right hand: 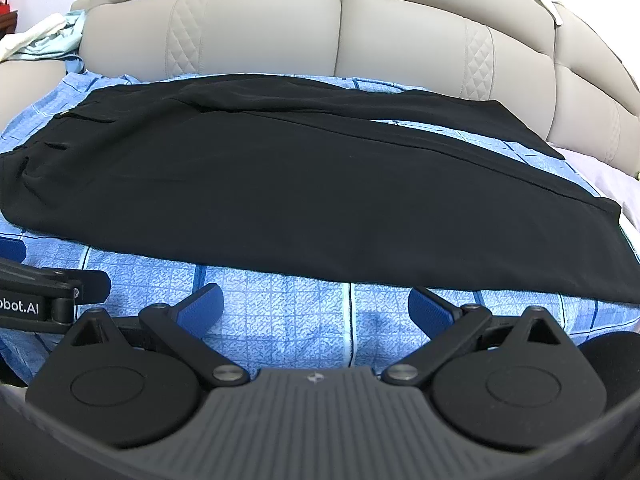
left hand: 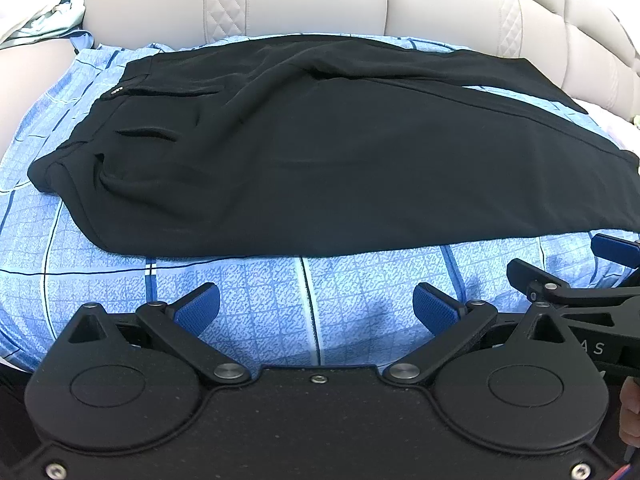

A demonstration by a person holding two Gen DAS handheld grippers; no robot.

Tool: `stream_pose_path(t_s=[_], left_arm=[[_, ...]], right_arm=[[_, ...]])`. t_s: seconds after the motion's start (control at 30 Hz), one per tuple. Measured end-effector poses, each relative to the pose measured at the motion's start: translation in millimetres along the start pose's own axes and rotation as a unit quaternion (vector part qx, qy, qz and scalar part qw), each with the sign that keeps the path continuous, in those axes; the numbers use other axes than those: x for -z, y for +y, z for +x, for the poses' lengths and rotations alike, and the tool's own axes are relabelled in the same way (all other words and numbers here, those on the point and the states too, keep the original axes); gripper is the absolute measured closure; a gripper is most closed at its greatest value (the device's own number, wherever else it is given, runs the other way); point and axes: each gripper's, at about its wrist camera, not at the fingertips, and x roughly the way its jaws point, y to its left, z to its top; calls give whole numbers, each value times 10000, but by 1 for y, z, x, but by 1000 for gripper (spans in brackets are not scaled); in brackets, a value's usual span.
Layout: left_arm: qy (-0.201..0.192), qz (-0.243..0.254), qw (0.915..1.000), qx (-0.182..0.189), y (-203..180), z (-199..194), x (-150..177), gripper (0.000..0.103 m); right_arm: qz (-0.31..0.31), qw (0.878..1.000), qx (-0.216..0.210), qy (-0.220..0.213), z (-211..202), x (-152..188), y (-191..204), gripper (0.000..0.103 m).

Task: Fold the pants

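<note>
Left wrist view: we see the black pants [left hand: 320, 152] spread flat on the blue sheet [left hand: 260, 312], bare sheet along their near edge. Our left hand-held gripper [left hand: 316, 304] gapes empty; our right hand-held gripper [right hand: 316, 304] too. Partial lettering "obot.AI" shows on the left one.

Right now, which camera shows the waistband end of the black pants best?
The left wrist view: the waistband with its pocket slits lies wholly in frame. In the right wrist view the same end sits at the left edge, smaller and partly cut off.
</note>
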Motion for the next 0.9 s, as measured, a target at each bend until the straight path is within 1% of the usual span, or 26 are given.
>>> stream_pose_path(t_s=[0.9], left_arm=[[-12,26,10000,39,0,4,0,0]], right_arm=[[51,9999,67,61,5,1,-1,0]])
